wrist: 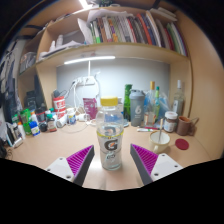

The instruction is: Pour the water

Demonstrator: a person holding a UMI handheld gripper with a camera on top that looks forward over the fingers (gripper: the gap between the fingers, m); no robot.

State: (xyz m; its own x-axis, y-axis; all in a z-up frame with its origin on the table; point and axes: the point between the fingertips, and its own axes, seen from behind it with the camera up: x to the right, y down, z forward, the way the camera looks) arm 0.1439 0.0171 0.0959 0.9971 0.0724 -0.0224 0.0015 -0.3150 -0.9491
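One cam only, riding on the tongs [112, 165] & looking fwd along the two fingers [72, 162], whose pink pads poke up at the bottom of the view. It sits low, just above the table [60, 148], facing a wall w/ a bookshelf [120, 50] high beyond the tongs. Wide-angle lens, close in: the bottle [111, 138] between the fingers looms large, clutter further off is small; no 2nd view to share anything with.
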